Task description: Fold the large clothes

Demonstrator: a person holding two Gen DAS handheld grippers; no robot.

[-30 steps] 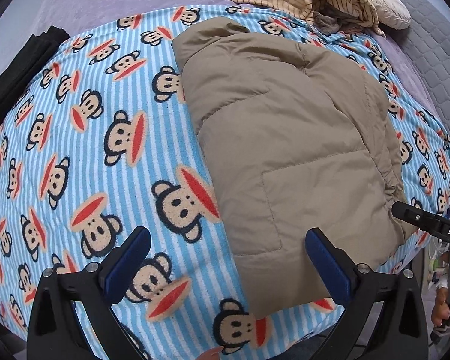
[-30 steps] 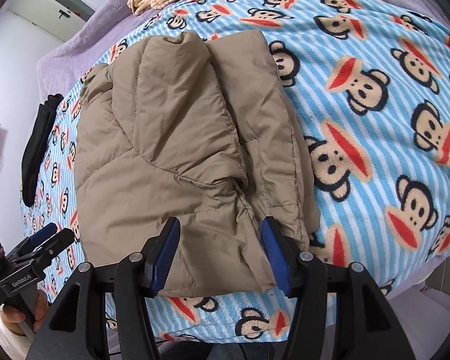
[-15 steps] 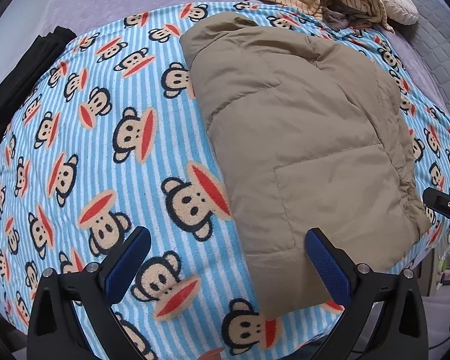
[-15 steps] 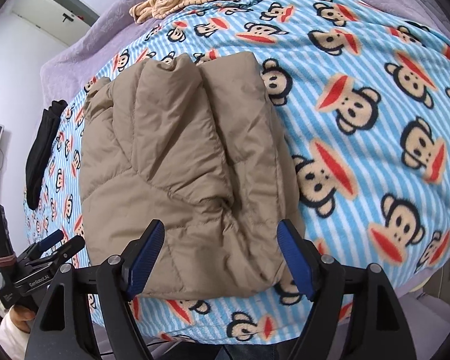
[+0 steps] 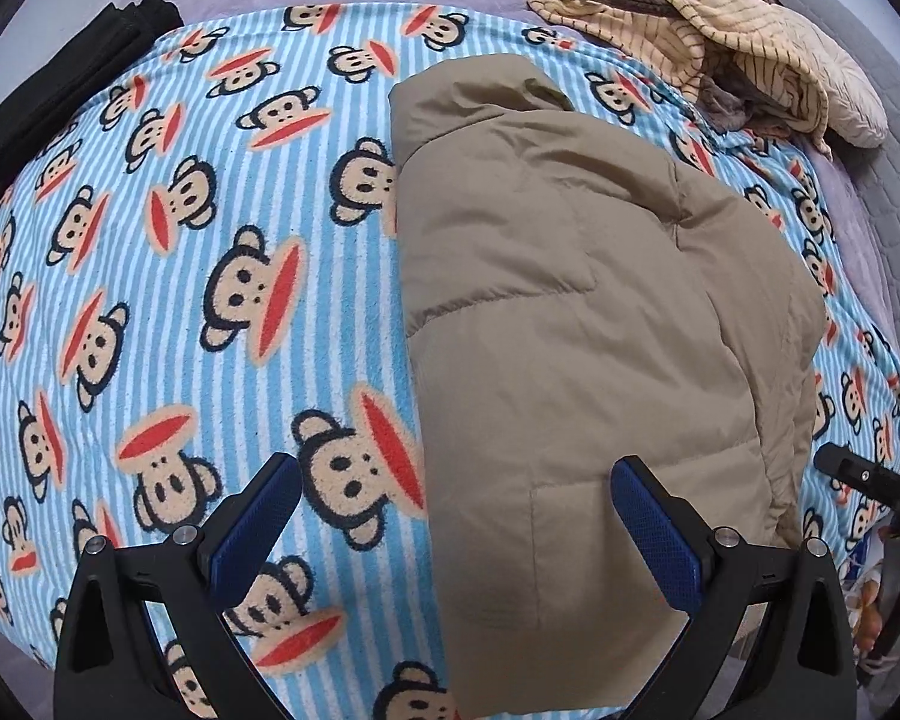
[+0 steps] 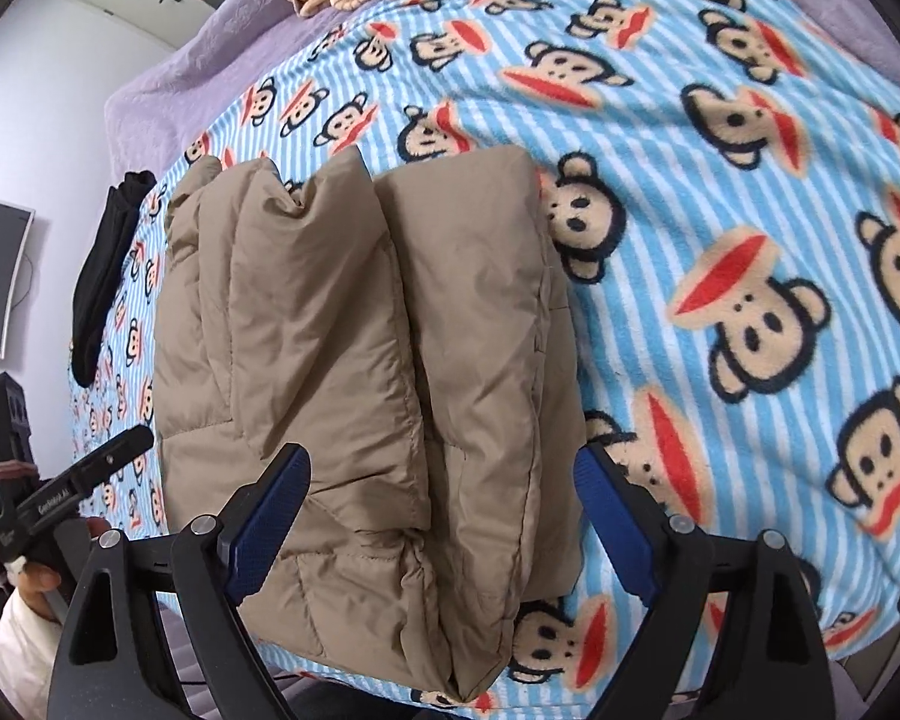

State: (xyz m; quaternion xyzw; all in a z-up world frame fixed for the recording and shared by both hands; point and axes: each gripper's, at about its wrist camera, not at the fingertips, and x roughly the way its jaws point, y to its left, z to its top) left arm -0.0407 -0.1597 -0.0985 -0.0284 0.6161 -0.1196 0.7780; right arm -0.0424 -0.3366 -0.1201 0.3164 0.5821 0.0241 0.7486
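Observation:
A tan puffer jacket [image 5: 582, 324] lies folded lengthwise on a blue striped blanket with monkey faces [image 5: 168, 276]. In the right wrist view the jacket [image 6: 354, 360] shows two padded folds side by side, its near end hanging over the bed edge. My left gripper [image 5: 456, 516] stands open above the jacket's left edge, holding nothing. My right gripper [image 6: 444, 510] is open too, its blue pads on either side of the jacket's near end without touching it. The other gripper's tip [image 5: 870, 480] shows at the right edge of the left wrist view.
A heap of striped beige and brown clothes [image 5: 690, 36] lies at the far end of the bed, next to a pale pillow [image 5: 846, 102]. A black garment [image 5: 54, 90] lies at the far left. A purple sheet [image 6: 210, 60] covers the bed below the blanket. A hand [image 6: 36, 588] holds the left gripper.
My right gripper opened and let go of the jacket's near end, then pulled back a little. The left gripper shifted so the jacket sits more to the centre; it stayed open.

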